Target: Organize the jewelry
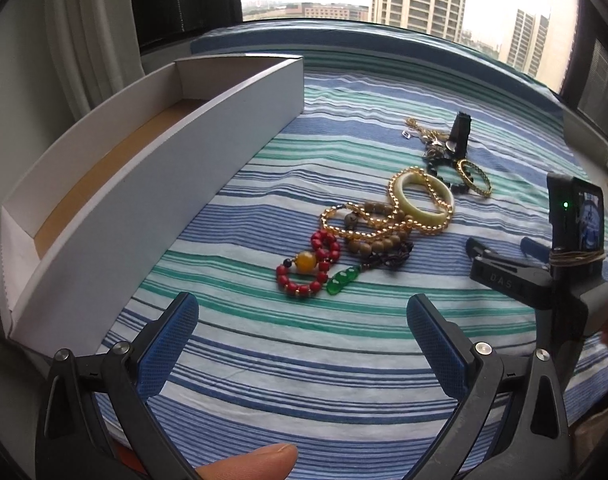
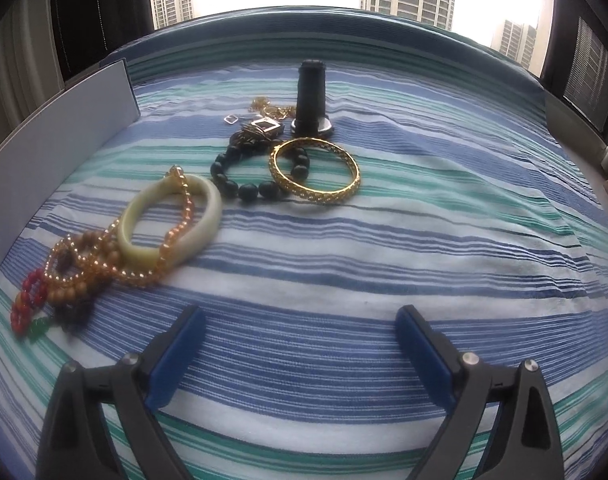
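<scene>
Jewelry lies in a loose line on the striped cloth. Nearest my left gripper (image 1: 299,314) is a red bead bracelet (image 1: 304,266) with an amber bead and a green pendant (image 1: 342,280). Beyond it lie amber bead strings (image 1: 368,224) and a pale jade bangle (image 1: 426,202). In the right wrist view the jade bangle (image 2: 171,222), a dark bead bracelet (image 2: 247,178), a gold bangle (image 2: 315,171) and a watch with a black strap (image 2: 312,100) lie ahead of my right gripper (image 2: 299,326). Both grippers are open with nothing between their fingers.
A long white cardboard box (image 1: 103,200) with a brown floor stands open along the left of the cloth; its wall (image 2: 55,136) shows in the right wrist view. A window with tower blocks is behind. The right gripper's body (image 1: 544,276) is at the right edge. A thumb (image 1: 255,462) shows below.
</scene>
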### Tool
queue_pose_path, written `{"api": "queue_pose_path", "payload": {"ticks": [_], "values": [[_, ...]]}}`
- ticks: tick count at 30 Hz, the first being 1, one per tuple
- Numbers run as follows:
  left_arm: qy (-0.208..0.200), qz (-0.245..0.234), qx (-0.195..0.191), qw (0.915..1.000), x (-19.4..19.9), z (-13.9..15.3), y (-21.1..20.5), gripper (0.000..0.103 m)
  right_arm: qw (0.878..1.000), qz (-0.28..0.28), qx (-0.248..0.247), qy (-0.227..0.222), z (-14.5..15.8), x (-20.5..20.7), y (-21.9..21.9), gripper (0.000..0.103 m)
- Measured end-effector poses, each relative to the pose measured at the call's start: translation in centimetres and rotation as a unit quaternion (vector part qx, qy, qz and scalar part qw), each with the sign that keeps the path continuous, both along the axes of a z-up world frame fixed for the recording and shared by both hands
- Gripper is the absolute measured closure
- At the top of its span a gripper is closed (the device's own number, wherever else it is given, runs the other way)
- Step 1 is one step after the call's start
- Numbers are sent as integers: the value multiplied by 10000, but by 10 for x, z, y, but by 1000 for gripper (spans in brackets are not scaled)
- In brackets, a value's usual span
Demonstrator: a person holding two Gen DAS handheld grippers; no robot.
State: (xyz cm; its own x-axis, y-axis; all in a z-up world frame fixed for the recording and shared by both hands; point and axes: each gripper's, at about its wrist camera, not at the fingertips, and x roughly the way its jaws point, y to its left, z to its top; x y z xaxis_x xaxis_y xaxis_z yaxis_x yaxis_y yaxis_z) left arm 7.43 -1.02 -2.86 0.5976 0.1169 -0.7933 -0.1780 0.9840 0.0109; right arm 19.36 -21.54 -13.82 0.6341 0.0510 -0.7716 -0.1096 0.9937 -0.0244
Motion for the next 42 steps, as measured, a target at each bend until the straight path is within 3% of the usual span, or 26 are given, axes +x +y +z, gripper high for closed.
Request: {"api": "queue_pose_path", "payload": {"ticks": [7, 13, 27, 42], "values": [[-69, 369, 188, 9991, 7, 9, 1, 0, 10000, 0, 1, -1, 0, 0, 0, 5], [-146, 396, 366, 9984, 9, 18, -6, 0, 10000, 1, 2, 0, 0, 0, 0, 5], [168, 294, 258, 9991, 20, 4, -17, 0, 10000, 2, 4, 0, 1, 0, -1, 5], [24, 289, 319, 9991, 17, 14, -21, 0, 10000, 3, 7, 2, 1, 0, -1, 5]]}}
